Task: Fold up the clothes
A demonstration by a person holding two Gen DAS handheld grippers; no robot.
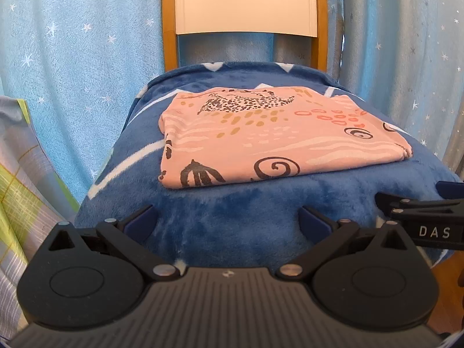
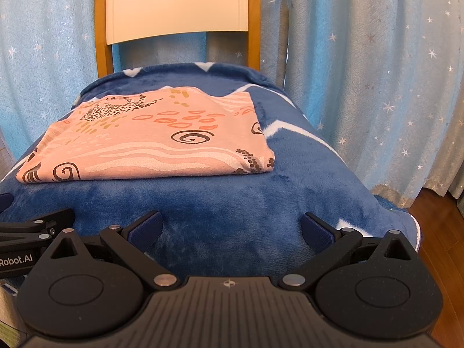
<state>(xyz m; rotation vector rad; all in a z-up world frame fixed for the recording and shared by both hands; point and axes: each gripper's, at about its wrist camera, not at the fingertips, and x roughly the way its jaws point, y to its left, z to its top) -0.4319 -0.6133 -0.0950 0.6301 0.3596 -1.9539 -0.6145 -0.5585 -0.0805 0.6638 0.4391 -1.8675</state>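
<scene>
Left wrist view. One left hand-held gripper, jaws spread wide, nothing between the two blue pads. One pink garment lies ahead of the pads, well apart from them, folded into a flat rectangle. Print: black spirals, black dotted patch, orange rings, mustard dashes, pale wavy stripes. Edges are mostly even; the near left corner shows stacked layers. It rests on one blue blanket with white lines, draped over a chair seat. One chair back, white panel in a wooden frame, stands beyond the garment. Light blue curtain with small stars hangs behind. A plaid cloth sits at far left of the gripper. Part of the other gripper enters at right, level with the pads.

Right wrist view. One right hand-held gripper, jaws also spread wide and empty, pads over bare blanket. The same garment lies ahead and slightly left, untouched, its right edge a thick rounded fold. Chair back and curtain are beyond it. Wooden floor shows at right. The left gripper's black body shows at left.
</scene>
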